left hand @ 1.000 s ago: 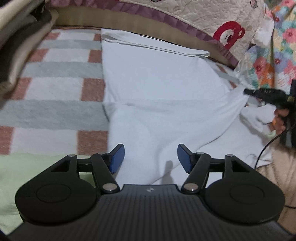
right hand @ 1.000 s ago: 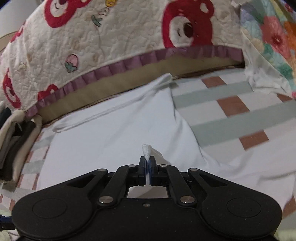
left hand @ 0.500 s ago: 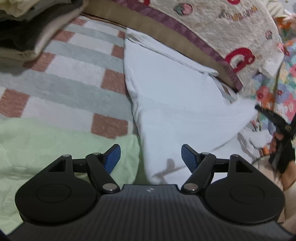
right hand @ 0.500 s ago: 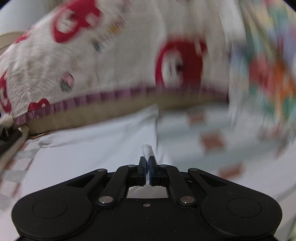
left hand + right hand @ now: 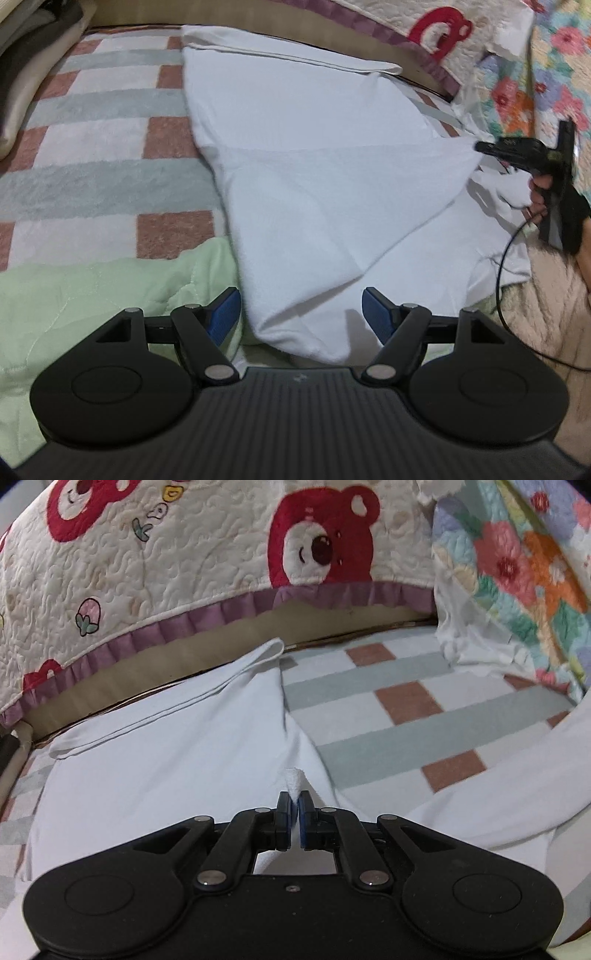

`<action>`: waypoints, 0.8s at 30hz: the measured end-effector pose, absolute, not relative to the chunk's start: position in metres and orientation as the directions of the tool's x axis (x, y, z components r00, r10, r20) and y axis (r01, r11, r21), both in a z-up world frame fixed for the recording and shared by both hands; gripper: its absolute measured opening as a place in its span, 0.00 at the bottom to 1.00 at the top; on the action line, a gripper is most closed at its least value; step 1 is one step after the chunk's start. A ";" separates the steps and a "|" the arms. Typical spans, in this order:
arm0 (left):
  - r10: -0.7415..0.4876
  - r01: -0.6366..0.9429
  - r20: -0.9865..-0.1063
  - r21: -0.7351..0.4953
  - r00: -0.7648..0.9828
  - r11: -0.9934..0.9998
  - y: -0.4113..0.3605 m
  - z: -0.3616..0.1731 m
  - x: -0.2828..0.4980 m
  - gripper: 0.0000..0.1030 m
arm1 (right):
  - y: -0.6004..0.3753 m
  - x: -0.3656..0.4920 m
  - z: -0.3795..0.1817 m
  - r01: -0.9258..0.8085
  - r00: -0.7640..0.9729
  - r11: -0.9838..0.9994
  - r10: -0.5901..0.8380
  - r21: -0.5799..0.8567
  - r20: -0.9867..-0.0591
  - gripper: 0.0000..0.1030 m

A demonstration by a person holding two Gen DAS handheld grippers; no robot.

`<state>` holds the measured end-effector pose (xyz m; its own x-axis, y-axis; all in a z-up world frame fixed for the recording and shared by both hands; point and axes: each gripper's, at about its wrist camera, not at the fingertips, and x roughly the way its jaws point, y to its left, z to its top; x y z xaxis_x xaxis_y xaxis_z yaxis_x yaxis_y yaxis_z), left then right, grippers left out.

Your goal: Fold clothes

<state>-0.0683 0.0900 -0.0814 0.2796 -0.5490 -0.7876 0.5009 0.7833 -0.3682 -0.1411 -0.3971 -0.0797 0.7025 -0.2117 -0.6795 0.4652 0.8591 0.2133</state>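
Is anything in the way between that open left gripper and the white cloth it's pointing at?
Nothing visible. The left gripper is open, and the near corner of the white garment lies right between its blue pads with no other object in the gap. The right gripper pinches another bit of the garment, its jaws just starting to open.

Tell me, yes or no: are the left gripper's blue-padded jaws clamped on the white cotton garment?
No. The left gripper stands with its jaws wide apart, and the white cotton garment lies loose between the blue pads, neither pressing on it.
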 end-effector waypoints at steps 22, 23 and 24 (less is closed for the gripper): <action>-0.596 0.560 -0.748 -0.372 0.291 0.740 0.087 -0.059 -0.062 0.08 | -0.136 -0.162 -0.105 -0.429 0.334 0.714 0.694 0.553 -0.638 0.37; -0.599 0.557 -0.745 -0.375 0.294 0.741 0.087 -0.058 -0.061 0.08 | -0.127 -0.163 -0.106 -0.450 0.341 0.718 0.688 0.531 -0.641 0.38; -0.601 0.554 -0.742 -0.379 0.296 0.741 0.087 -0.058 -0.060 0.09 | -0.117 -0.163 -0.106 -0.475 0.348 0.722 0.679 0.503 -0.646 0.44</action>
